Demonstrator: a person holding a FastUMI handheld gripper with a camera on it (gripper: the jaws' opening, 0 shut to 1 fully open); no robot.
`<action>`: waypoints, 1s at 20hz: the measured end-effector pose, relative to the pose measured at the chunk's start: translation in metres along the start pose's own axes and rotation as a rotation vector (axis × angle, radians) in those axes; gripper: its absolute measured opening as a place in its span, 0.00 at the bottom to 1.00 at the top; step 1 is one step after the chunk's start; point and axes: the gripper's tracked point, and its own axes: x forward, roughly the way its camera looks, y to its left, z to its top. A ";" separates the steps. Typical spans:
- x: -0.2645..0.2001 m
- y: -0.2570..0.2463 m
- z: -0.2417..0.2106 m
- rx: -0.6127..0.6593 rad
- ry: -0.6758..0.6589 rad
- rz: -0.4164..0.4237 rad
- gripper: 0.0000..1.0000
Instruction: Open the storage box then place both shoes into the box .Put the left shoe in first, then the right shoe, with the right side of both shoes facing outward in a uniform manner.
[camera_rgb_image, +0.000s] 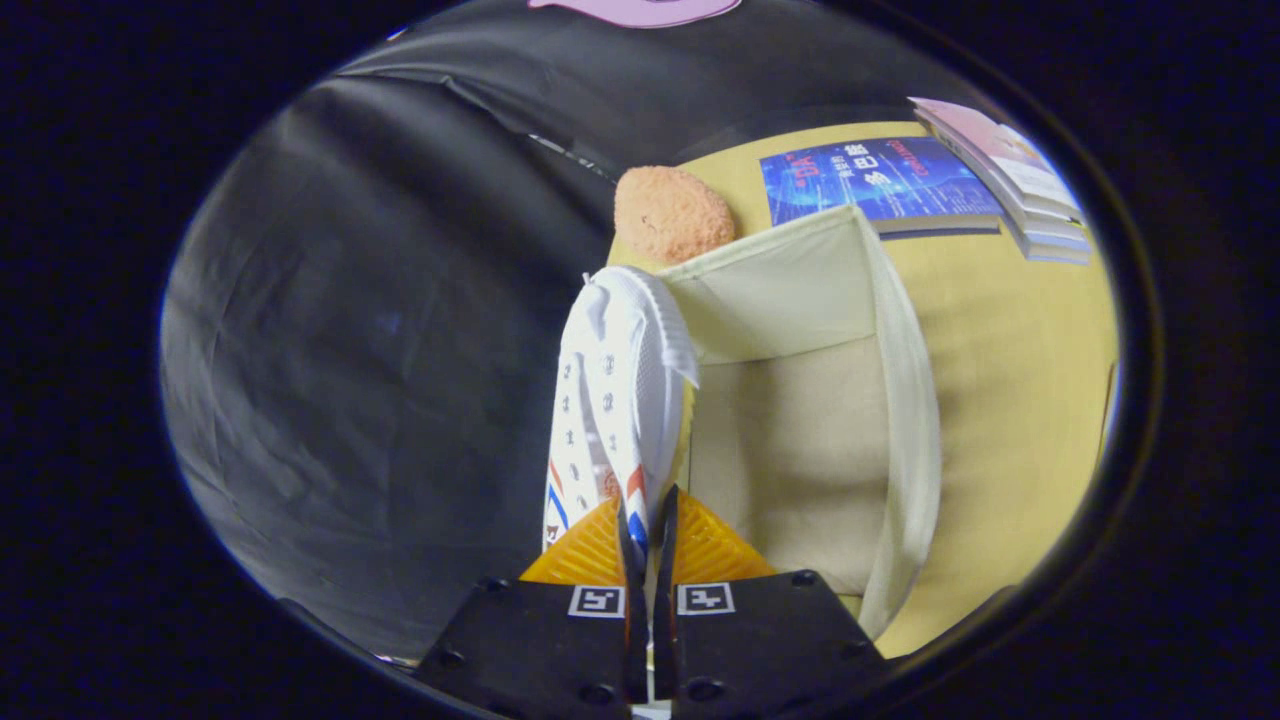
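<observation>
I take the storage box (800, 400) as my landmark: it stands open on the yellow counter (1000, 400), a pale fabric box with its mouth turned toward me and its interior wall showing bare. Beyond the box on the counter lie a blue-covered book (880, 180) and a stack of paler books (1010, 170) further off to the same side, and a rough orange lump, perhaps a sponge or a toy (672, 213), sits just behind the box's near corner. The white shoe (615, 400) hangs at the box's left edge, outside the opening and just touching or nearly touching that rim; I cannot tell which. Its long axis runs straight ahead of my gripper (650, 525), one end in my grip and the other pointing away toward the orange lump, with the lace eyelets turned toward me and red and blue stripes near the held end. My gripper is closed almost fully, both fingers pinching a thin edge of the shoe between them. I judge that the coming move turns on this offset: the box's cavity lies to the right of the shoe, so the shoe has to shift rightward and down into it. I cannot make out whether this is the left or right shoe, the sole is hidden, and the box floor is cut off behind my fingers.
</observation>
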 end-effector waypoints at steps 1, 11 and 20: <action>0.004 0.000 -0.007 -0.006 0.016 -0.016 0.05; 0.009 0.016 0.000 0.039 0.004 0.074 0.77; -0.069 -0.029 0.058 0.055 -0.170 0.072 0.87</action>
